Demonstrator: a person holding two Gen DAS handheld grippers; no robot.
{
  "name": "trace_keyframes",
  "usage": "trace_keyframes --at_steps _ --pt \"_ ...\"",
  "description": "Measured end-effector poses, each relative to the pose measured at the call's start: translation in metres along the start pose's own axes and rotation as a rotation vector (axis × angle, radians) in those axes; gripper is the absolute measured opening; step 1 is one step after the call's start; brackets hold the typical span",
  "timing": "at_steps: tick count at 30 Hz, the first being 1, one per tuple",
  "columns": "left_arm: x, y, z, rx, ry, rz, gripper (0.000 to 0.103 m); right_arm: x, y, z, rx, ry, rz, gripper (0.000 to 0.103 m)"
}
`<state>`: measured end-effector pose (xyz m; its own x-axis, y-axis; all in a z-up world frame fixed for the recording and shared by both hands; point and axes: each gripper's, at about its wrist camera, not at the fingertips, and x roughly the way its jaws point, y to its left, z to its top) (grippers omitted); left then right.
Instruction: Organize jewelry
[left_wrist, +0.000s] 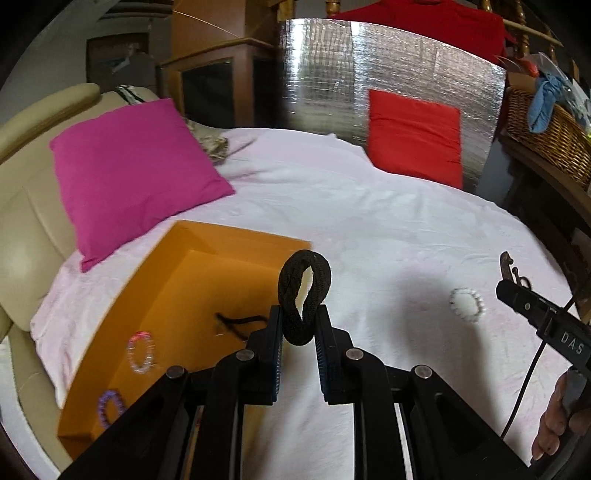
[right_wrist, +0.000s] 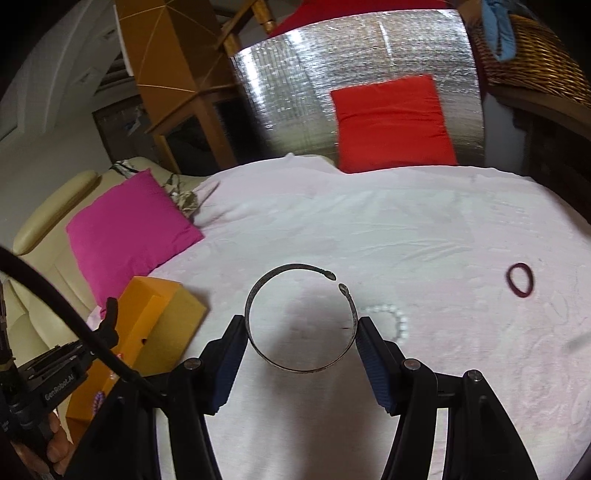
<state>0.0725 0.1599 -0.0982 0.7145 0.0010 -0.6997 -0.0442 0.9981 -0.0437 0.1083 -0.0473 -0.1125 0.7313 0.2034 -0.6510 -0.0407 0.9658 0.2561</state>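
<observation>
Both hand-held grippers carry jewelry above the bed, the orange box lying off to their left.

The left hand-held gripper (left_wrist: 299, 325) is clenched on a black fabric hair tie (left_wrist: 304, 295), a soft woven loop standing upright; the orange box (left_wrist: 177, 302) sits just ahead-left of it, nearer this hand. The right hand-held gripper (right_wrist: 301, 332) grasps a thin, rigid metal cuff bangle (right_wrist: 299, 317) across its width, gap pointing away. A white bead bracelet (right_wrist: 395, 321) rests on the pink bedspread (right_wrist: 369, 221) just beyond its right finger.
</observation>
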Motion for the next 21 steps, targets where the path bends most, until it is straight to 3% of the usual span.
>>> trace_keyframes --at_steps 21 --pt "-0.058 0.092 -0.022 -0.011 -0.041 0.264 0.017 0.020 0.131 -0.030 -0.143 0.014 0.308 0.063"
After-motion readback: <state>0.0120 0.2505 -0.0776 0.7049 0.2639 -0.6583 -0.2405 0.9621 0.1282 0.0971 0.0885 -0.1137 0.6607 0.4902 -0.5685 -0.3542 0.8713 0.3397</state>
